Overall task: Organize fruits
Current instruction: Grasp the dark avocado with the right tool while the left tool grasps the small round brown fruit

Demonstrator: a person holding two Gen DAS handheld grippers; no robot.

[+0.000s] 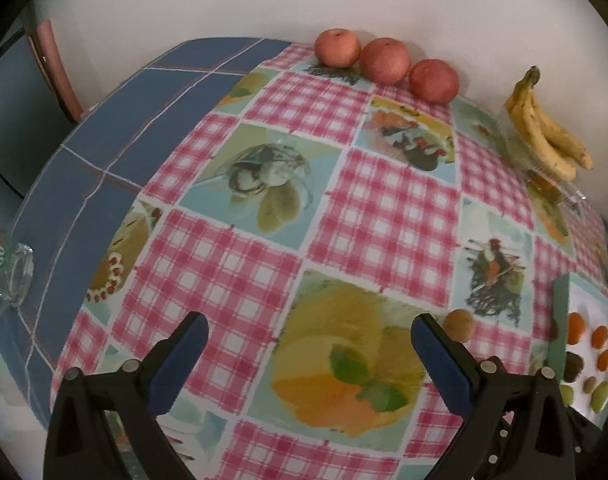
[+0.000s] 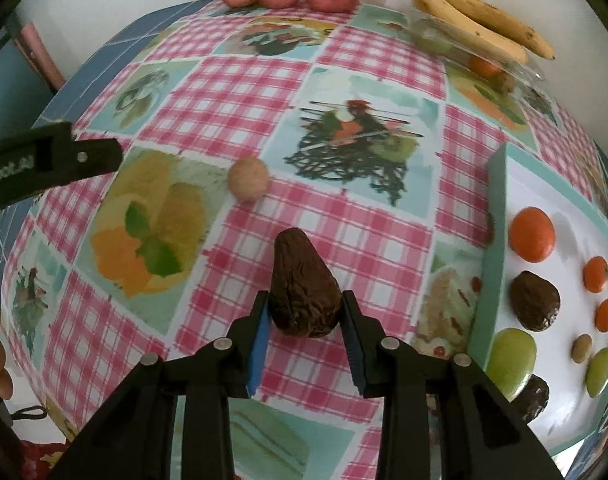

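Avocado (image 2: 304, 284) clamped in right hand-held gripper (image 2: 306, 320), above checked tablecloth (image 2: 344, 232)

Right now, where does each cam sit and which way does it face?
Left wrist: on the left tongs, angled steeply down at the tablecloth; its open fingers show, nothing between them.
Right wrist: on the right tongs, pointing steeply down; its fingers are shut on a dark avocado. The left tongs' tip intrudes at left.
Shared: three apples, the bananas, the small tan fruit and the white tray of sorted fruit.
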